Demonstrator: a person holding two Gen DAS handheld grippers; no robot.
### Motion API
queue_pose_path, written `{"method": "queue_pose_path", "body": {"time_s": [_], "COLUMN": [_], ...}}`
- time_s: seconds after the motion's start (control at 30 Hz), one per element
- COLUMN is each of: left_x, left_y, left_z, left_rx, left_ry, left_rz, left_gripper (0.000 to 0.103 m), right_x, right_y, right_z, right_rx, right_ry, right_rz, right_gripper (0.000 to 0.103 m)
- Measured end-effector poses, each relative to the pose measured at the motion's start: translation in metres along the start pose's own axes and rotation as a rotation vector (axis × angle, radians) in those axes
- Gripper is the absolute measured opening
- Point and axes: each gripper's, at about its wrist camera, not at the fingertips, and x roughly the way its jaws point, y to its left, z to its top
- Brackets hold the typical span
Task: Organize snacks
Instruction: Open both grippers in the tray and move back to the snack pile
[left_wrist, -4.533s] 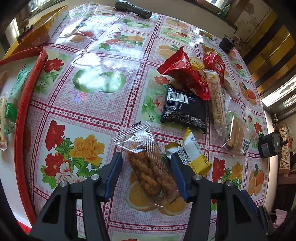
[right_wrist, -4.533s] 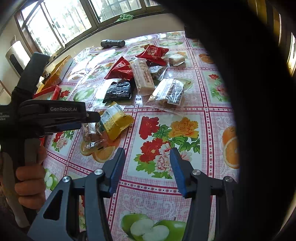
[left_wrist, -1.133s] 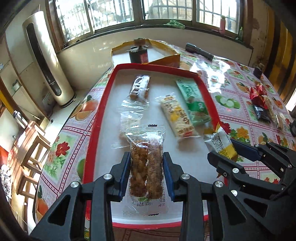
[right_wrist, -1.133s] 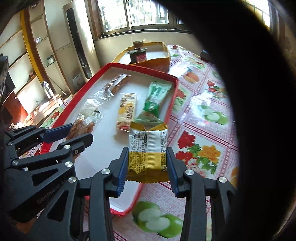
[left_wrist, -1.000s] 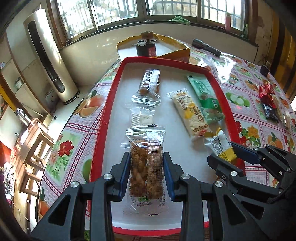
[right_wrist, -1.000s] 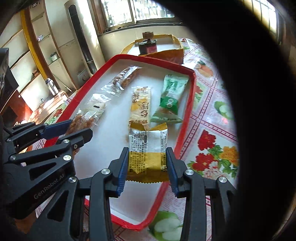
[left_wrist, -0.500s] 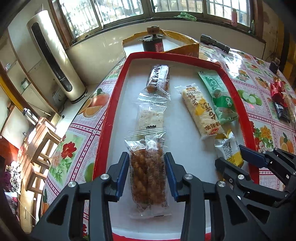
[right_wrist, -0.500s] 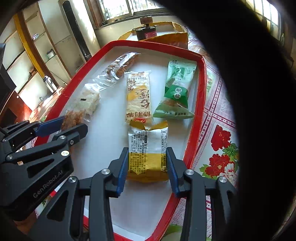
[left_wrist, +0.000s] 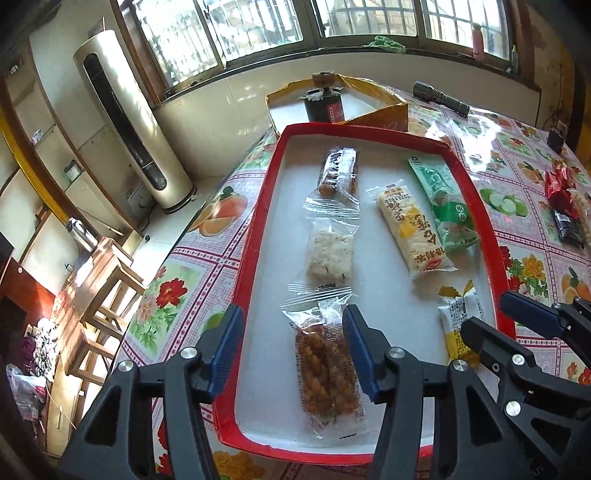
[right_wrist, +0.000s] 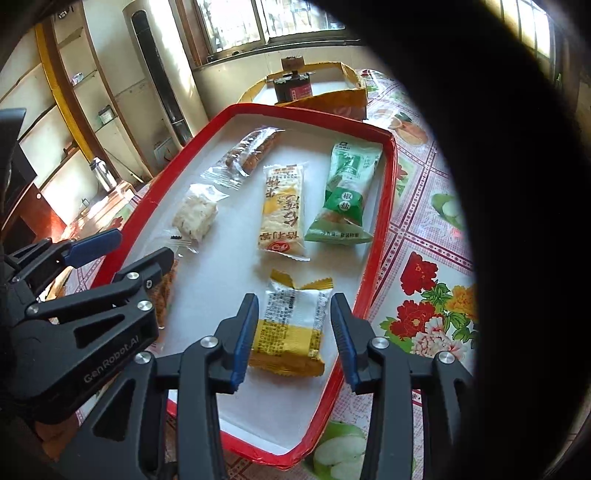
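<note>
Snacks lie flat on the white floor of the red-rimmed tray (left_wrist: 258, 236): a twisted-dough packet (left_wrist: 327, 360) sits between the spread fingers of my left gripper (left_wrist: 293, 349), untouched by either. My right gripper (right_wrist: 293, 336) is spread too, around a yellow-and-white packet (right_wrist: 291, 328) near the tray's right rim

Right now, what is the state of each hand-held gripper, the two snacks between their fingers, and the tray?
Left hand-held gripper: open, straddling the twist snack.
Right hand-held gripper: open, straddling the yellow packet.
Twist snack: sealed, lying flat in the tray.
Yellow packet: sealed, lying flat in the tray.
Red tray: holding six snacks.
</note>
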Motion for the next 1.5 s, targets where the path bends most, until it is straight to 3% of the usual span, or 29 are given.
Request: {"method": "queue_pose_path", "body": {"time_s": [0.23,0.5,0.63,0.83,1.07,1.23,1.43,1.47,1.5], "left_x": [-0.005,-0.034,-0.044,-0.035,-0.013,0.003,0.014,0.016,0.018], "left_y": [-0.006,-0.066,-0.107,-0.173,-0.232,-0.265,-0.288,-0.293,-0.298], "left_z": [-0.012,-0.015,-0.005,0.031,0.075,0.098,0.115,0.115,0.115], "left_rx": [-0.048,0.039,0.085,0.131,0.157,0.182,0.175,0.176,0.182], "left_ry": [0.064,0.039,0.028,0.057,0.094,0.116,0.143,0.148,0.155], "left_rz": [-0.038,-0.140,-0.215,-0.315,-0.365,-0.383,-0.464,-0.472,-0.483], "left_gripper": [0.056,0.056,0.056,0.056,0.056,0.056,0.056,0.056,0.056], "right_x": [-0.019,-0.059,-0.081,-0.105,-0.112,-0.090,-0.063,-0.061,-0.061], "right_y": [0.001,-0.024,-0.071,-0.189,-0.302,-0.335,-0.337,-0.334,-0.331], "right_z": [-0.022,-0.051,-0.056,-0.060,-0.054,-0.040,-0.033,-0.033,-0.033], "right_rx": [-0.006,0.025,0.089,0.308,0.562,0.646,0.629,0.601,0.563], "right_ry": [0.031,-0.003,-0.040,-0.067,-0.079,-0.043,0.004,0.009,0.010], "right_rz": [0.038,0.009,-0.077,-0.268,-0.349,-0.312,-0.296,-0.315,-0.341], "right_gripper": [0.042,0.042,0.043,0.046,0.056,0.060,0.060,0.058,0.048]}}
